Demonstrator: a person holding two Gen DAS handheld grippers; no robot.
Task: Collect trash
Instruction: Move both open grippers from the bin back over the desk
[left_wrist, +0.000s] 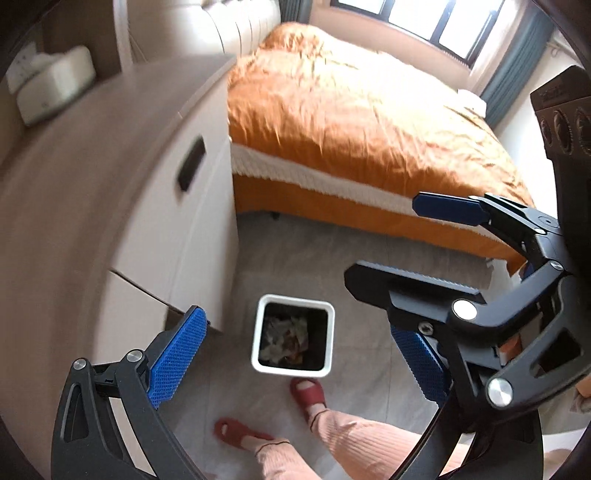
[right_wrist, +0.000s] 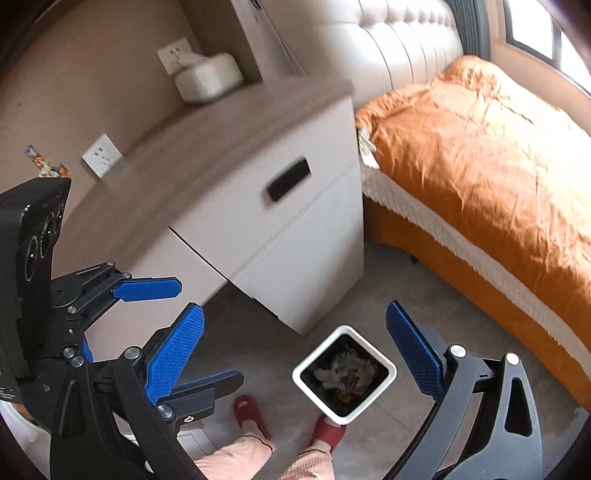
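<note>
The bed (left_wrist: 369, 122) fills the 1 o'clock part of the left wrist view, covered by a crumpled orange quilt (right_wrist: 480, 162) with a white fringed band along its side. A padded cream headboard (right_wrist: 399, 40) stands at its head. Just beside the bed at 10 o'clock is the worktop (left_wrist: 92, 155), a pale cabinet with a beige top and a dark recessed handle (right_wrist: 289, 179) on its drawer front. On the top, near the wall, sits a white box-like object (right_wrist: 207, 77); its kind cannot be told.

On the grey tiled floor (left_wrist: 369, 266), just in front of the cabinet's corner, stands the trash bin (left_wrist: 293, 300): small, square, upright, with a white rounded rim and a dark inside. It holds crumpled pale paper and some brownish scraps (right_wrist: 347, 374), well below the rim. A person's feet in red slippers (left_wrist: 308, 393) stand at 6 o'clock of the bin, one touching or nearly touching it in the right wrist view, under pink ribbed trouser legs (left_wrist: 354, 439).

The left tool (left_wrist: 301, 360) hovers above the bin, blue pads spread wide, nothing between them. The right tool (right_wrist: 306, 352) hangs likewise, jaws wide apart and empty, with the bin showing between its fingers.
</note>
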